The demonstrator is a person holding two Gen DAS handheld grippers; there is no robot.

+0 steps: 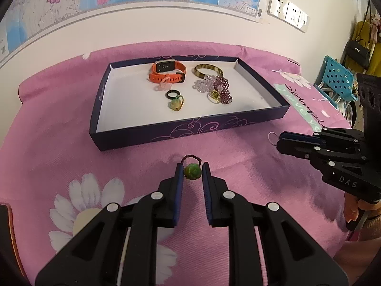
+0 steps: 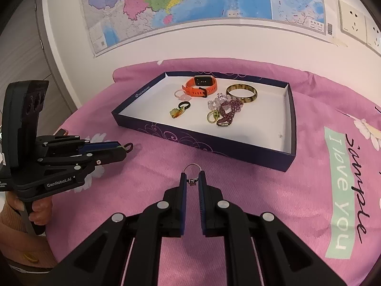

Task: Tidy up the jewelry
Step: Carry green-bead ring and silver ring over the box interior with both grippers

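A dark blue tray (image 1: 190,131) (image 2: 202,140) on the pink cloth holds an orange watch (image 1: 166,71), a brown bangle (image 1: 207,70), beaded bracelets (image 1: 222,88) and small rings (image 1: 176,101). My left gripper (image 1: 192,171) has its jaws around a green bead ring (image 1: 192,171) with a dark red beaded loop, on the cloth in front of the tray; the left pad touches it, a small gap shows on the right. My right gripper (image 2: 191,181) has its jaws close around a thin silver ring (image 2: 192,168) with a small charm, on the cloth.
A map and wall sockets (image 1: 288,12) are on the wall behind. A blue perforated basket (image 1: 338,78) stands at the far right. The cloth bears printed text (image 2: 345,190) to the right. A dark object (image 1: 7,226) lies at the left edge.
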